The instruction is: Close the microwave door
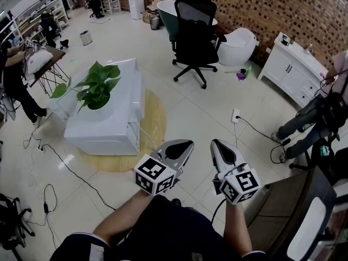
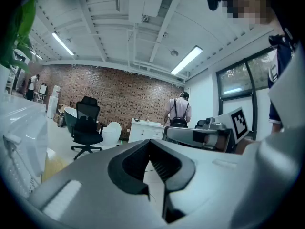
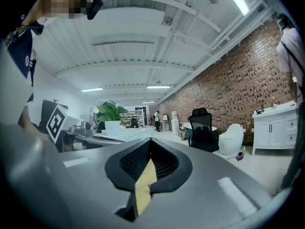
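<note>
Head view: the microwave (image 1: pixel 111 125), a white box with a plant (image 1: pixel 95 89) on top, sits on a round rug (image 1: pixel 154 118) on the floor. It lies ahead and to the left of both tongs, and well apart from them. Its long side runs away from the person. The left gripper (image 1: pixel 187 144) and right gripper (image 1: pixel 216 143) are held side by side close to the body, tips pointing forward, each pair of jaws drawn together into a narrow point with nothing in it. The left gripper is the nearer to the box, so it looks the better placed for a push. A pale, see-through panel juts out at the box's far left corner. That may be the open door, but I cannot tell for sure. If it is, the move has to reach past the near end and swing the panel back toward the body of the box.

Left gripper view: the left gripper (image 2: pixel 150 142) shows its jaws meeting at the tips and empty. The microwave (image 2: pixel 21 132) fills the left edge, with plant (image 2: pixel 19 27) leaves above it, so the box is off to this tong's left and not in line with it. The right gripper (image 2: pixel 200 136) lies alongside on the right.

Right gripper view: the right gripper (image 3: pixel 151 140) is likewise closed at the tips, and only the floor's yellow shows through the slot behind them. The plant (image 3: pixel 110 112) stands beyond the left gripper (image 3: pixel 76 130), which puts the box on the far side of the other tong.
</note>
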### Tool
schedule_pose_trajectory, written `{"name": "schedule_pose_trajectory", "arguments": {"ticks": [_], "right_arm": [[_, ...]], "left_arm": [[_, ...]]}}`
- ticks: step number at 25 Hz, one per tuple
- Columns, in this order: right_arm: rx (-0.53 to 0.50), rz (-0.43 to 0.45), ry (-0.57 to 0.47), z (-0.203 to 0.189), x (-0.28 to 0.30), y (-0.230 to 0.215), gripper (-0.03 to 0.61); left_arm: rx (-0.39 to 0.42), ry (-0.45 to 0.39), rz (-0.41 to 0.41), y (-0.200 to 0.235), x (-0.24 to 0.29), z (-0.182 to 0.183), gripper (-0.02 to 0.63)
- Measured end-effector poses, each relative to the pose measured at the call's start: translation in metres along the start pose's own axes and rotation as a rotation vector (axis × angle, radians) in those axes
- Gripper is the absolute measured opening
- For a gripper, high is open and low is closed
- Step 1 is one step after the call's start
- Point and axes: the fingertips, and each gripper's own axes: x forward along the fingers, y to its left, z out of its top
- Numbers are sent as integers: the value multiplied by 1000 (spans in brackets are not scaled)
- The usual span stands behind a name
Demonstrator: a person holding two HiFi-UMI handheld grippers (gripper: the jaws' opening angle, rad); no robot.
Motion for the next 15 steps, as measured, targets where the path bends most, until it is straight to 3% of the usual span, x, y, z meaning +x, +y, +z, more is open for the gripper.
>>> {"name": "schedule_pose_trajectory", "arguments": {"ticks": [6,15], "right_arm": [[-12,49,-5,2,15,15,2],[-29,207,9,4,57,59,2]], "left_arm": [[12,-6,55,16,-17,0,12],[-8,-42,231,57,-74,7,12]]}}
